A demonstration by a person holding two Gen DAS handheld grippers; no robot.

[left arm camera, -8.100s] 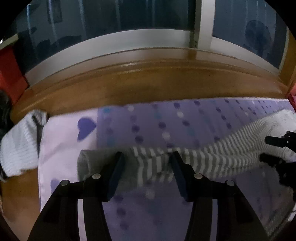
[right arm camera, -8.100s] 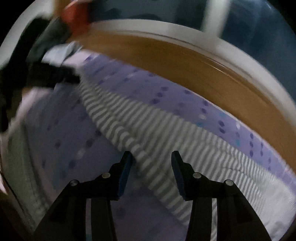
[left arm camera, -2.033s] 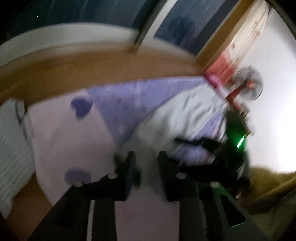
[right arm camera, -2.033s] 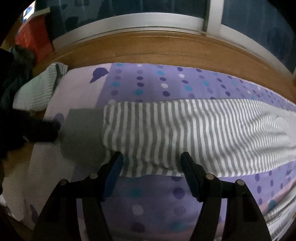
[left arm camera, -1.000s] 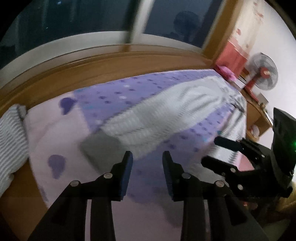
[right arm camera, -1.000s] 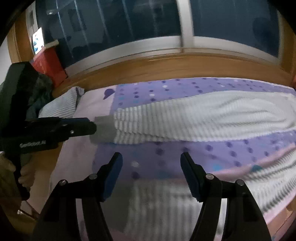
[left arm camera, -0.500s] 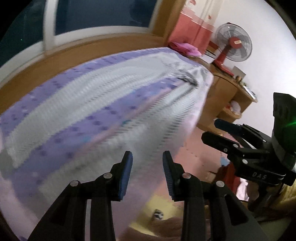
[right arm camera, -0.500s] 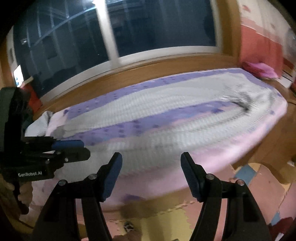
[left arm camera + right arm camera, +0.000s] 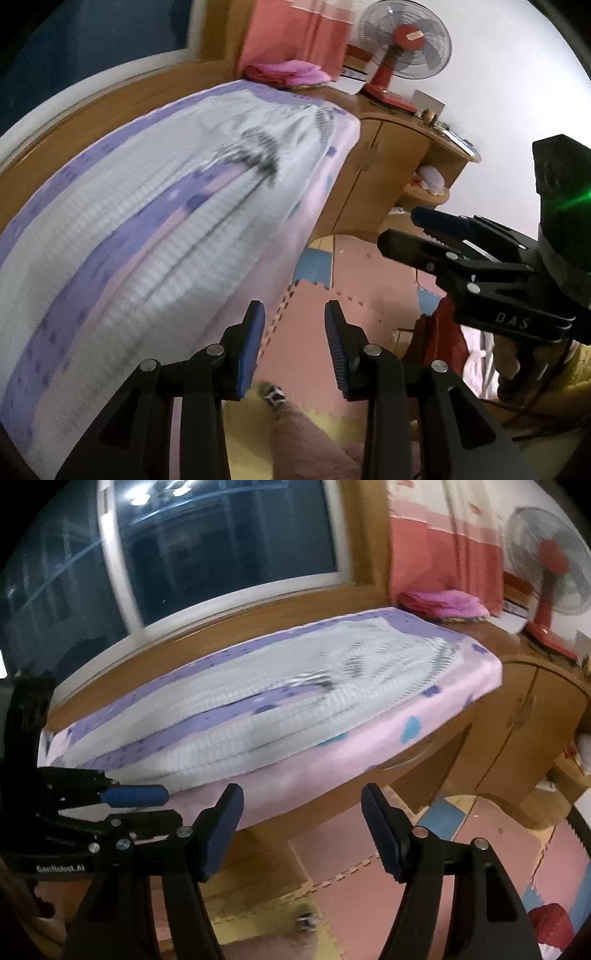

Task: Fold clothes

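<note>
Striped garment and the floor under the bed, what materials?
Striped garment: looks like soft knit fabric, matte, grey-white stripes, lying limp with creases; motion blur leaves the weave unclear. Floor: likely foam puzzle mats, matte pink, blue and yellow tiles with toothed interlocking seams.

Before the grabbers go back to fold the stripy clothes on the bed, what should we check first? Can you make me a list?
1. Left gripper empty, jaws apart: ok.
2. Right gripper empty, jaws apart: ok.
3. Striped garment lying on the bed, two long parts stretched out: ok.
4. Grippers over the garment: not ok, both point at the floor mats beside the bed.
5. Garment free of wrinkles: cannot tell, picture is blurred.
</note>
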